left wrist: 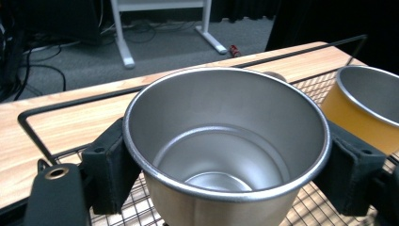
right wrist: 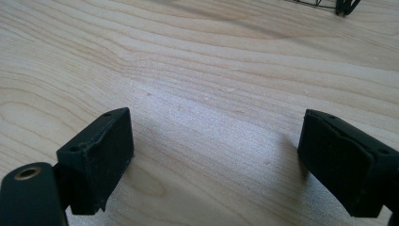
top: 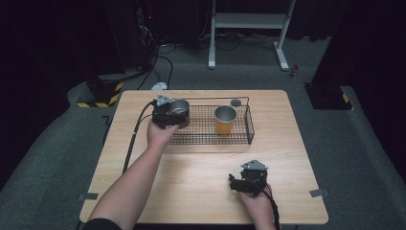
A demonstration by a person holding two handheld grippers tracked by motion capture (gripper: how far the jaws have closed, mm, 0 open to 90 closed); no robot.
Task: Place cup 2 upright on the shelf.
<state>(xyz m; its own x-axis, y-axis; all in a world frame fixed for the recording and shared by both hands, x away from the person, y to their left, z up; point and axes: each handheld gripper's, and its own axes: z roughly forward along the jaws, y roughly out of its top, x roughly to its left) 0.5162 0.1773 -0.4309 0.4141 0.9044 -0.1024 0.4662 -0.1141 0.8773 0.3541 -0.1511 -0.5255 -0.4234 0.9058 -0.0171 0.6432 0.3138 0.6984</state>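
While the left tongs grip it: steel cup (left wrist: 226, 146), held upright at the left end of the wire basket (top: 242, 136).
Steel cup, look: bare brushed metal inside and out, rolled rim, round flat bottom with a raised ring, nothing inside; walls taper slightly toward the base.
Steel cup, place: in the high view it (top: 179, 106) sits over the basket's left end, near the far rail; whether its base touches the mesh I cannot tell.
Left tongs (left wrist: 226, 165): clenched on the steel cup, one black pad pressed against each side of the wall just under the rim.
Left hand (top: 160, 134): wrapped around the tongs body, forearm reaching in from the lower left.
Orange cup (top: 225, 120): upright in the basket to the right of the steel cup, apart from it; orange outside, metal lining and rim, seen also at the right edge of the left gripper view (left wrist: 362, 110).
Right tongs (right wrist: 214, 160): released, jaws spread wide with bare wood between them, low over the bench (top: 201, 187).
Right tongs, place: near the front edge, right of centre (top: 246, 181), well apart from the basket.
Small dark disc (top: 235, 102): on the bench just behind the basket's far rail.
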